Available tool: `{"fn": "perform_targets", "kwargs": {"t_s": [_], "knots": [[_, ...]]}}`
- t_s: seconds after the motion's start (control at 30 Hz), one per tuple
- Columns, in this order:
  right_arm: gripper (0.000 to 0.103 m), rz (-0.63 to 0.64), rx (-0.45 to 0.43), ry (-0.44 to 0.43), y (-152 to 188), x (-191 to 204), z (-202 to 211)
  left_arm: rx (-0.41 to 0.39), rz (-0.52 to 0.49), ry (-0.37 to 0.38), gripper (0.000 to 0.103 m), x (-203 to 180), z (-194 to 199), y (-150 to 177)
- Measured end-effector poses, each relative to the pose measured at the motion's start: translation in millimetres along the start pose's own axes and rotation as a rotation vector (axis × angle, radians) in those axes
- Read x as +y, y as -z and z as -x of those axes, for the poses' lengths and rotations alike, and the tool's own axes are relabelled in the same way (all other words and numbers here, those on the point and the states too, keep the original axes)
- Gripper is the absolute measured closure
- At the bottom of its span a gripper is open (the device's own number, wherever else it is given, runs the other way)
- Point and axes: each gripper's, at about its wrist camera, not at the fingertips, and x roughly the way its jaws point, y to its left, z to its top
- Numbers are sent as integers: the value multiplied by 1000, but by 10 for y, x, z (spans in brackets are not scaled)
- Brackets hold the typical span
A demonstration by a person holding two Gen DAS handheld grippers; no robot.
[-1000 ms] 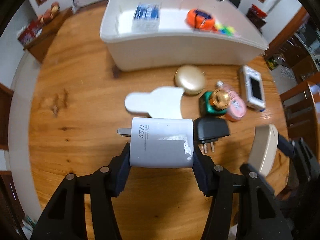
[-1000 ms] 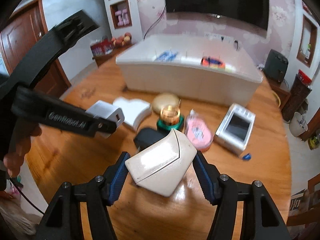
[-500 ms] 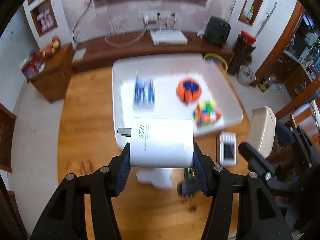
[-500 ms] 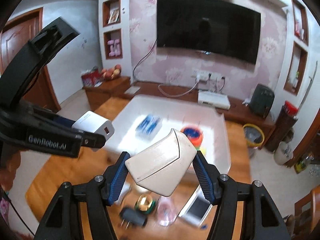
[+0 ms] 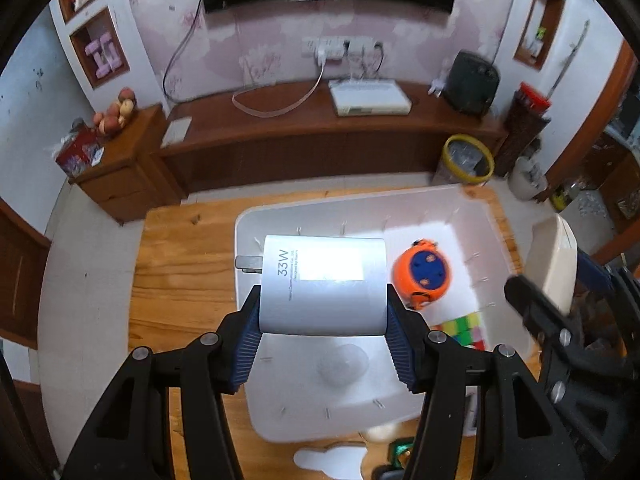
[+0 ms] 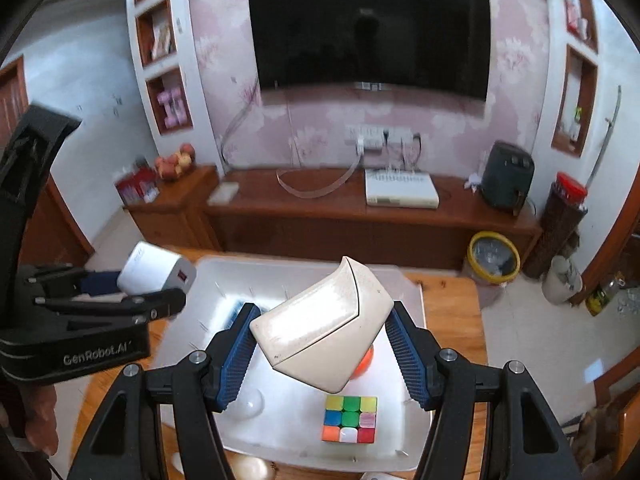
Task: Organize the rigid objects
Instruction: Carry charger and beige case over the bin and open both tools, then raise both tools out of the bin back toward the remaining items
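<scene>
My left gripper [image 5: 323, 320] is shut on a white 33W charger [image 5: 322, 284], its plug prongs pointing left, held in the air above the white bin [image 5: 256, 216]. My right gripper [image 6: 322, 340] is shut on a cream wedge-shaped case [image 6: 324, 328], also above the white bin [image 6: 416, 304]. Inside the bin lie an orange and blue round thing [image 5: 421, 276], a colour cube [image 6: 350, 418] and a blue packet [image 6: 236, 310], mostly hidden. The right wrist view shows the left gripper [image 6: 160, 292] with the charger [image 6: 156, 270] at the left.
The bin stands on a wooden table [image 5: 180, 280]. Near its front edge lie a white flat piece [image 5: 332, 460] and other small items, mostly hidden. Behind the table are a low wooden TV bench [image 5: 320, 136], a yellow-rimmed waste bin [image 5: 466, 158] and a television [image 6: 372, 36].
Both grippers rose and moved forward from over the items on the table to above the white bin, each still holding its object. The bin's inside now lies beneath them.
</scene>
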Motion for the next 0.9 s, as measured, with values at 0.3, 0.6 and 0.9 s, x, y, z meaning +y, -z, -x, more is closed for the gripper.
{"fn": "perform_targets", "kwargs": {"t_s": [0.3, 0.6, 0.9], "knots": [[38, 90, 268, -9, 568, 206, -780, 182, -1, -59, 43, 4, -830, 268], [37, 174, 373, -17, 755, 347, -957, 226, -49, -42, 43, -61, -950, 359], [23, 181, 328, -41, 753, 375, -787, 138, -79, -38, 6, -117, -619, 312]]}}
